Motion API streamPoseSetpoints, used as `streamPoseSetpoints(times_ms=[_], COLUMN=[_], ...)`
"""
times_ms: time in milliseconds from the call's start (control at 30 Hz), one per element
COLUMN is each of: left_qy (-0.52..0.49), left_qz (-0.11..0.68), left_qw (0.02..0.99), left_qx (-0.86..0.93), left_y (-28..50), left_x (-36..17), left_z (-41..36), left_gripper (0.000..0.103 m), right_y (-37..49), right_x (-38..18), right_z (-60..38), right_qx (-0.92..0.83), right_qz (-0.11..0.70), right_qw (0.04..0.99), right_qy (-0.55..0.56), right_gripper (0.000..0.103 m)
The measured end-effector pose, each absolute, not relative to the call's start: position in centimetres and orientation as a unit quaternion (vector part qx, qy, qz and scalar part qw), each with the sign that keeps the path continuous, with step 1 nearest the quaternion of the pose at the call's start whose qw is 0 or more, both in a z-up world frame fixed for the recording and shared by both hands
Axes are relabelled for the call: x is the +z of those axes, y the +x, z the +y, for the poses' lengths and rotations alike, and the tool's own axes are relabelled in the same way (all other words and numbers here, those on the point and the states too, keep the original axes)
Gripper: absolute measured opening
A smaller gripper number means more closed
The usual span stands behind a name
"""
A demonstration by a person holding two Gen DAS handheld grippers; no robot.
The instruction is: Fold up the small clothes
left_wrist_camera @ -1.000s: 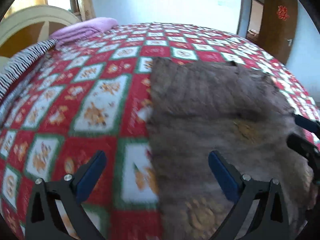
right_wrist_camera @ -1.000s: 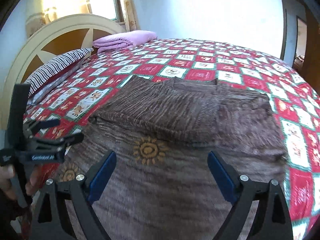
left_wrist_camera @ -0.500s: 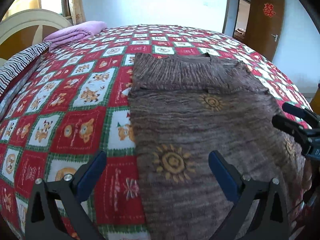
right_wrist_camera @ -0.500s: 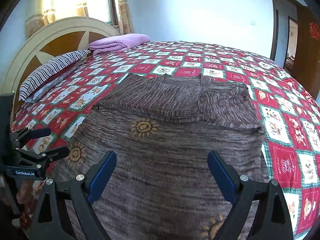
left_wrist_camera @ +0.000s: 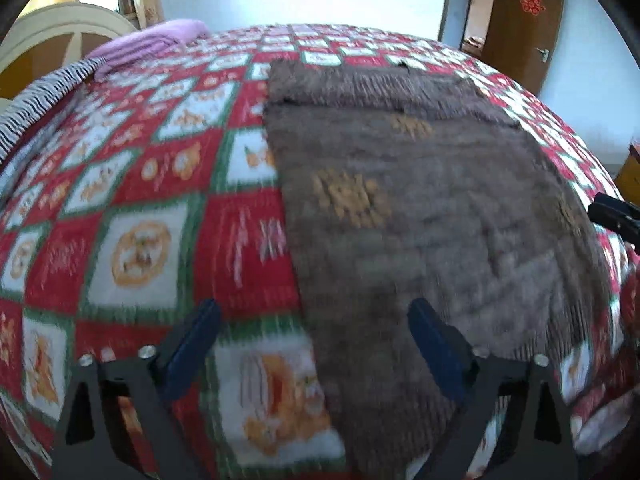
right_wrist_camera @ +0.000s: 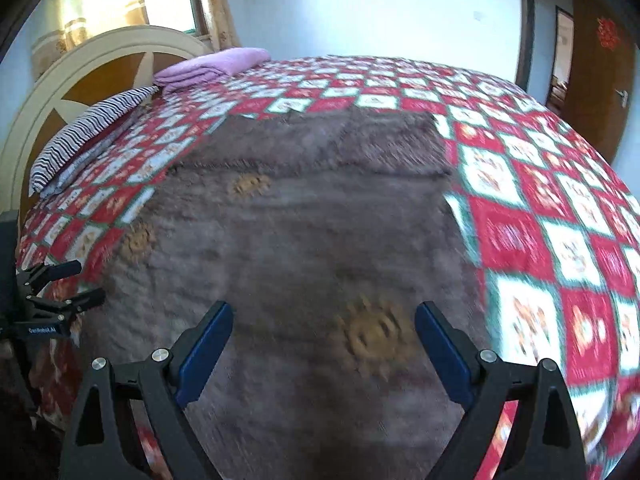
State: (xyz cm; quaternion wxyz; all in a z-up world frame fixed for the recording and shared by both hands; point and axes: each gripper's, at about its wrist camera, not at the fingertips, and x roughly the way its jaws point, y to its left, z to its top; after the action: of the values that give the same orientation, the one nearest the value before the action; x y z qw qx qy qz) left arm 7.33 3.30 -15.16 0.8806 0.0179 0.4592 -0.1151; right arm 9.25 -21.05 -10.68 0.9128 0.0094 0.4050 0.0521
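A brown knitted sweater [left_wrist_camera: 420,208] with orange sun motifs lies flat on the bed, its far part folded over into a band; it also shows in the right wrist view [right_wrist_camera: 304,248]. My left gripper [left_wrist_camera: 314,328] is open and empty, low over the sweater's near left edge. My right gripper [right_wrist_camera: 324,332] is open and empty, low over the sweater's near right part. The left gripper also shows at the left edge of the right wrist view [right_wrist_camera: 60,284]. The right gripper's tip [left_wrist_camera: 612,216] shows at the right edge of the left wrist view.
The bed has a red, white and green checked quilt [left_wrist_camera: 136,216]. A folded purple blanket [right_wrist_camera: 212,66], a striped pillow [right_wrist_camera: 88,128] and a cream headboard [right_wrist_camera: 48,80] are at the far left. A brown door [left_wrist_camera: 520,20] stands at the far right.
Both grippers have dropped lower and closer to the sweater's near edge. The views are blurred by motion. Both stay open.
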Motion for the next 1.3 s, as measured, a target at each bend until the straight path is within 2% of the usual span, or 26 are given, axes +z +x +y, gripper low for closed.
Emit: streamPoseSetpoints(times_ms=[33, 167, 400, 700, 767, 867, 900, 933, 967, 1000, 1033, 1067, 1100, 1133, 1167, 1300], left_qy=[0.014, 0.014, 0.024, 0.017, 0.017, 0.013, 0.007, -0.001, -0.012, -0.019, -0.027, -0.041, -0.049, -0.055, -0.063, -0.094], left_qz=[0.465, 0.460, 0.468, 0.478, 0.477, 0.473, 0.472, 0.473, 0.474, 0.474, 0.473, 0.472, 0.470, 0.467, 0.462, 0.438], left_qw=[0.877, 0.879, 0.869, 0.861, 0.860, 0.860, 0.859, 0.857, 0.855, 0.854, 0.853, 0.852, 0.852, 0.854, 0.855, 0.864], left_qx=[-0.120, -0.124, -0.161, -0.173, -0.182, -0.192, -0.196, -0.202, -0.209, -0.213, -0.216, -0.221, -0.223, -0.224, -0.226, -0.230], left_y=[7.0, 4.9, 3.2, 2.2, 2.1, 2.0, 2.0, 2.1, 2.3, 2.4, 2.5, 2.7, 2.8, 2.9, 2.9, 3.2], left_x=[-15.4, -15.6, -15.4, -15.8, -15.7, -15.6, -15.6, -15.6, -15.5, -15.5, -15.5, -15.3, -15.2, -15.0, -14.8, -13.4], left_z=[3.5, 3.6, 2.4, 1.8, 1.6, 1.5, 1.7, 1.9, 2.2, 2.4, 2.7, 3.2, 3.4, 3.7, 4.1, 5.4], left_gripper=[0.088, 0.087, 0.069, 0.066, 0.056, 0.034, 0.017, 0.012, 0.011, 0.010, 0.009, 0.009, 0.009, 0.009, 0.009, 0.008], right_y=[8.4, 5.7, 2.5, 1.2, 1.3, 1.3, 1.4, 1.3, 1.3, 1.2, 1.2, 1.2, 1.1, 1.1, 1.1, 0.8], right_x=[-10.9, -11.7, -13.0, -14.5, -14.9, -15.3, -15.5, -15.7, -15.7, -15.7, -15.6, -15.5, -15.4, -15.3, -15.2, -14.2], right_z=[-21.7, -23.9, -26.6, -27.6, -27.3, -27.1, -27.1, -27.0, -26.9, -26.9, -27.1, -27.3, -27.6, -27.8, -27.9, -28.0], right_qx=[0.046, 0.021, -0.016, -0.021, -0.017, -0.009, -0.006, -0.009, -0.012, -0.016, -0.015, -0.011, -0.007, 0.001, 0.016, 0.045], right_qz=[0.408, 0.416, 0.432, 0.450, 0.454, 0.457, 0.461, 0.462, 0.462, 0.461, 0.461, 0.460, 0.458, 0.458, 0.457, 0.442], right_qw=[0.912, 0.908, 0.900, 0.889, 0.888, 0.886, 0.884, 0.883, 0.884, 0.884, 0.885, 0.885, 0.885, 0.884, 0.882, 0.886], right_qy=[0.015, 0.037, 0.058, 0.079, 0.078, 0.081, 0.083, 0.080, 0.076, 0.071, 0.071, 0.077, 0.085, 0.095, 0.110, 0.135], right_gripper=[0.093, 0.093, 0.093, 0.093, 0.093, 0.091, 0.085, 0.083, 0.077, 0.065, 0.060, 0.050, 0.034, 0.025, 0.010, 0.008])
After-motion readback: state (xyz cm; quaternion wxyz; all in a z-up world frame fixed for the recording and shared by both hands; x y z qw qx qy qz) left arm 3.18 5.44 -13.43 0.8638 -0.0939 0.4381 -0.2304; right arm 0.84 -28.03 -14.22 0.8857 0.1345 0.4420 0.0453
